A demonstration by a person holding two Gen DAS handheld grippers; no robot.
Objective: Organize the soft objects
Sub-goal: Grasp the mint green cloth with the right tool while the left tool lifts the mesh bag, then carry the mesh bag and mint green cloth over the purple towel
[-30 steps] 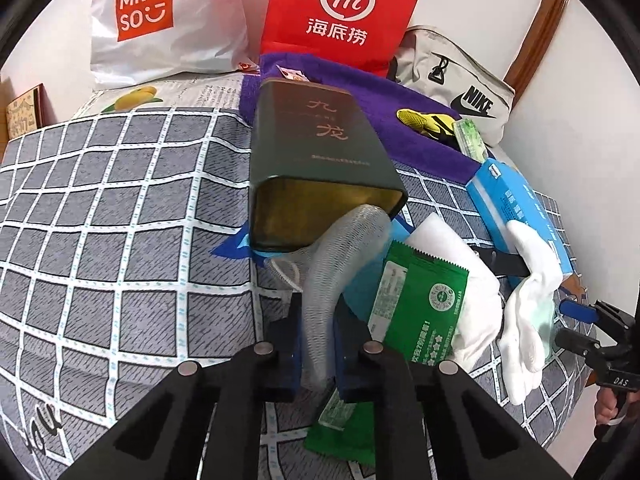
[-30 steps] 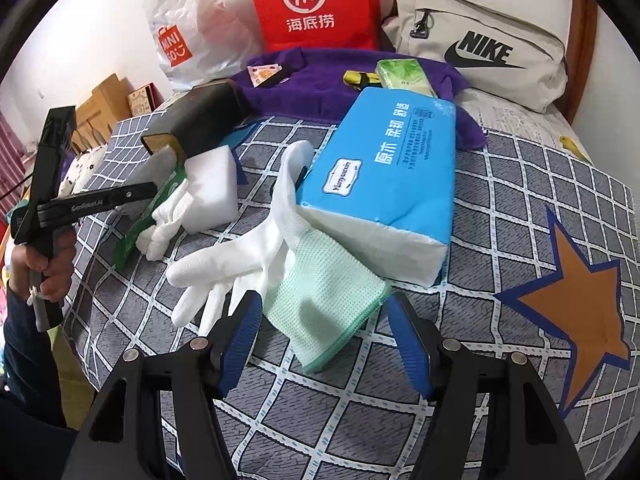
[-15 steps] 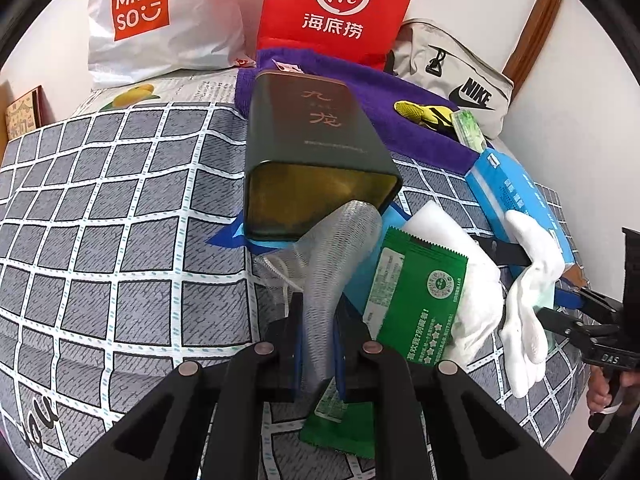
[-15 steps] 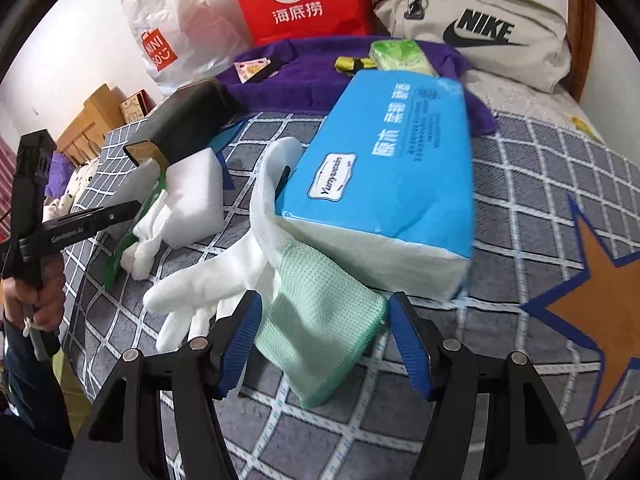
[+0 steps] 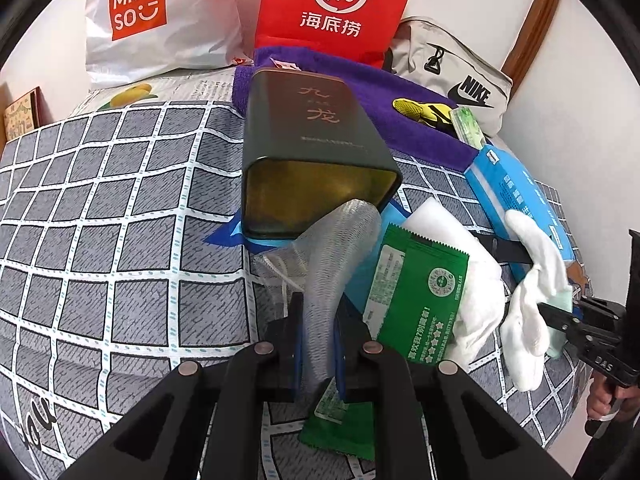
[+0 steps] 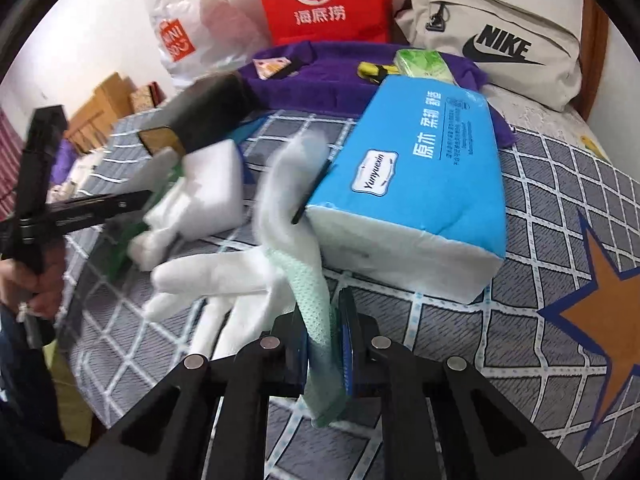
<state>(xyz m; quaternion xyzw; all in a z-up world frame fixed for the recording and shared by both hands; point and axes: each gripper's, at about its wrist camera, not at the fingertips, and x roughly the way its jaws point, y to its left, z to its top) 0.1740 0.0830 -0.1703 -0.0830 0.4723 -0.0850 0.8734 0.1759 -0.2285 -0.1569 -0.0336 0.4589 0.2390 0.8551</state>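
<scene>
Grey checked bedding [image 5: 120, 220] fills both of my views, with shopping bags and a beige sling bag lined up along the wall behind.

Starting from my right gripper [image 6: 326, 344]: its jaws have just closed, and they now pinch the pale green mesh cloth [image 6: 316, 300], which bunches into a narrow strip between the pads and hangs out below them. Directly ahead, the white glove [image 6: 224, 280] lies touching that cloth, fingers splayed toward the left of the view, its cuff running up against the blue tissue pack [image 6: 420, 184].

My left gripper [image 5: 318, 332] is narrow too, clamped on a translucent mesh sleeve [image 5: 340, 248]. That sleeve's long axis runs away from the jaws, and its far end sits right at the open mouth of the dark tin [image 5: 316, 152], which lies on its side facing me. A green sachet [image 5: 416, 292] and a white foam block [image 5: 444, 224] crowd the right of it.

I judge the tin to be the collecting place. It lies nearer my left hand, straight ahead along the sleeve; for my right hand it is across the pile to the left, so the green cloth would have to travel over the glove and foam.
</scene>
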